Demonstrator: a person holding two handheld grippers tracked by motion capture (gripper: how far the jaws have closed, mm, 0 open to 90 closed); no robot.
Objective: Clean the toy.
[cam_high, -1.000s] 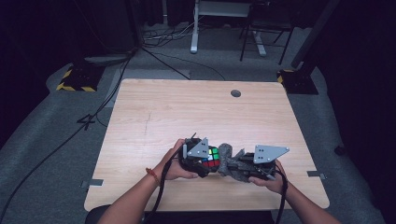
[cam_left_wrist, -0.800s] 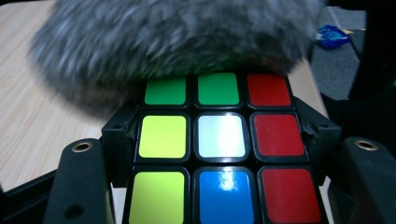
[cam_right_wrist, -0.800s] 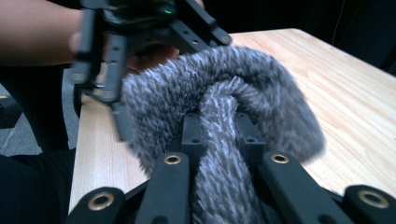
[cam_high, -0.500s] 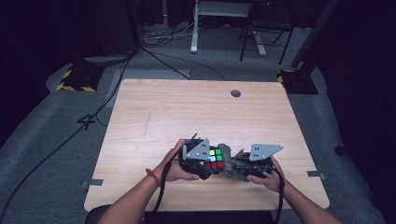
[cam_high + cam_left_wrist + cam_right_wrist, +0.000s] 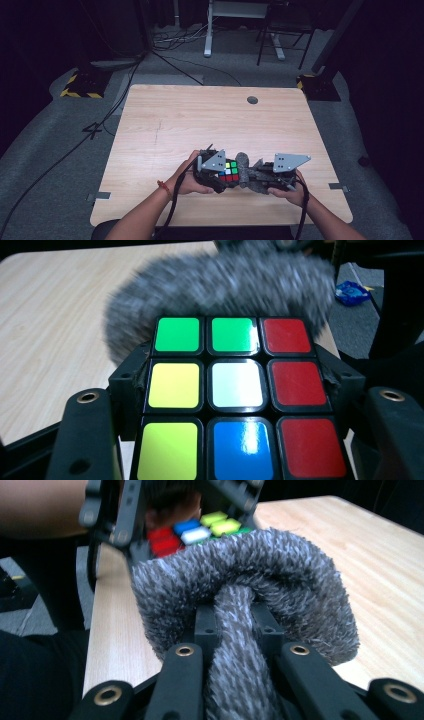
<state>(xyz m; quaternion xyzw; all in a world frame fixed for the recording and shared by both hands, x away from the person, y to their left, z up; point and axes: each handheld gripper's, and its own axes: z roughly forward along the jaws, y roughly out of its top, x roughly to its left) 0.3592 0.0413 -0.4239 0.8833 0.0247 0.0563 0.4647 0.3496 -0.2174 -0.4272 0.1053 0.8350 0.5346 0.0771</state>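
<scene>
Bright tabletop [image 5: 210,120] amid dark surroundings; glare on the cube [image 5: 239,396], fuzzy cloth [image 5: 220,285] motion-blurred

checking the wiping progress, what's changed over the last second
The right gripper has drawn its grey fuzzy cloth in against the cube, whose coloured face now shows more from above. The left gripper still clamps the cube at the same spot on the table.

Glossy plastic cube [image 5: 235,400]; fuzzy grey cloth [image 5: 240,605] — matt wood table [image 5: 200,120].
</scene>
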